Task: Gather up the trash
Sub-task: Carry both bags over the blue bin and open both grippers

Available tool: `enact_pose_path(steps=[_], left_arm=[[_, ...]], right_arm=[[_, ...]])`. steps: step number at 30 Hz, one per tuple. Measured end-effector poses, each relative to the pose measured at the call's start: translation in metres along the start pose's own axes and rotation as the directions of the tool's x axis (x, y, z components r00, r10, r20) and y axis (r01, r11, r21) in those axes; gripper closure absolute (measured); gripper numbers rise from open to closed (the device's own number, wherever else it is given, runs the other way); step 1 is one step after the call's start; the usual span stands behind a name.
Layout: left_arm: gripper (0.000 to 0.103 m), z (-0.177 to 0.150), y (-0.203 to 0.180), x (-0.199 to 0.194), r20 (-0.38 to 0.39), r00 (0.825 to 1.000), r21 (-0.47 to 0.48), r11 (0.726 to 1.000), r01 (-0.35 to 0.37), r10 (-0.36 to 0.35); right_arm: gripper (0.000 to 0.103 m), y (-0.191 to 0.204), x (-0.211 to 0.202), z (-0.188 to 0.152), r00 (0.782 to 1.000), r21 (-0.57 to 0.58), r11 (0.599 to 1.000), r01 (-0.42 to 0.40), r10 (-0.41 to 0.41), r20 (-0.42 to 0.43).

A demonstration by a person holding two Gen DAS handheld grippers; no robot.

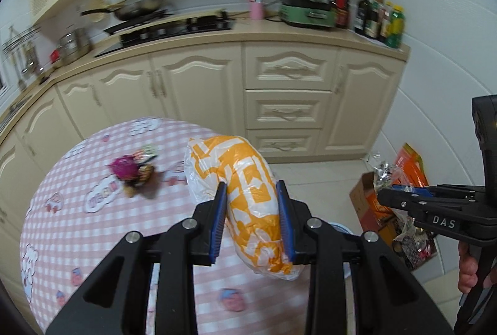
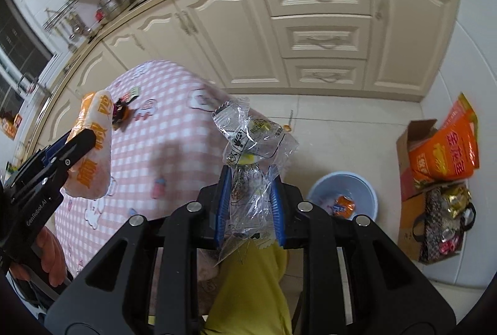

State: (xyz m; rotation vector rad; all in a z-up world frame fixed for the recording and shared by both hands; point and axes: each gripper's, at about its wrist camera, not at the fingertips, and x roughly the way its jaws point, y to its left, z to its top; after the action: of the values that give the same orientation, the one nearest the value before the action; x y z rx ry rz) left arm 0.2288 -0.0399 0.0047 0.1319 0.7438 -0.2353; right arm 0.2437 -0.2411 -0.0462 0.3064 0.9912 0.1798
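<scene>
Left wrist: orange-and-white bag (image 1: 248, 195) between the fingers (image 1: 217, 223).

The left tool (image 1: 251, 223) holds a bag (image 1: 248, 198) above the worktop (image 1: 77, 210), with a wrapper pile (image 1: 133, 170) on the worktop ahead to its left. The right tool (image 2: 250, 201) holds a wrapper (image 2: 251, 145) off the worktop's right edge. A bin (image 2: 344, 195) sits on the floor just right of that tool, with a box (image 2: 413, 161) farther right.

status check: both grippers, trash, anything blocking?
Left gripper shut on orange-white bag. Right gripper shut on clear wrapper. Blue bin on floor, path open.
</scene>
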Motion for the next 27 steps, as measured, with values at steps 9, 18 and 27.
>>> enact_pose_path(steps=[9, 18, 27], left_arm=[[0.072, 0.001, -0.08, 0.033, -0.06, 0.996, 0.115, 0.99, 0.079, -0.072], [0.072, -0.002, -0.153, 0.072, -0.147, 0.979, 0.203, 0.965, 0.168, -0.14], [0.07, -0.014, -0.201, 0.112, -0.246, 0.952, 0.26, 0.934, 0.244, -0.181]], right_arm=[[0.078, -0.073, -0.002, -0.019, 0.998, 0.133, 0.989, 0.064, -0.061, -0.026], [0.078, -0.131, 0.008, -0.042, 0.992, 0.246, 0.963, 0.112, -0.096, -0.076], [0.078, -0.173, 0.011, -0.063, 0.985, 0.33, 0.93, 0.161, -0.129, -0.118]])
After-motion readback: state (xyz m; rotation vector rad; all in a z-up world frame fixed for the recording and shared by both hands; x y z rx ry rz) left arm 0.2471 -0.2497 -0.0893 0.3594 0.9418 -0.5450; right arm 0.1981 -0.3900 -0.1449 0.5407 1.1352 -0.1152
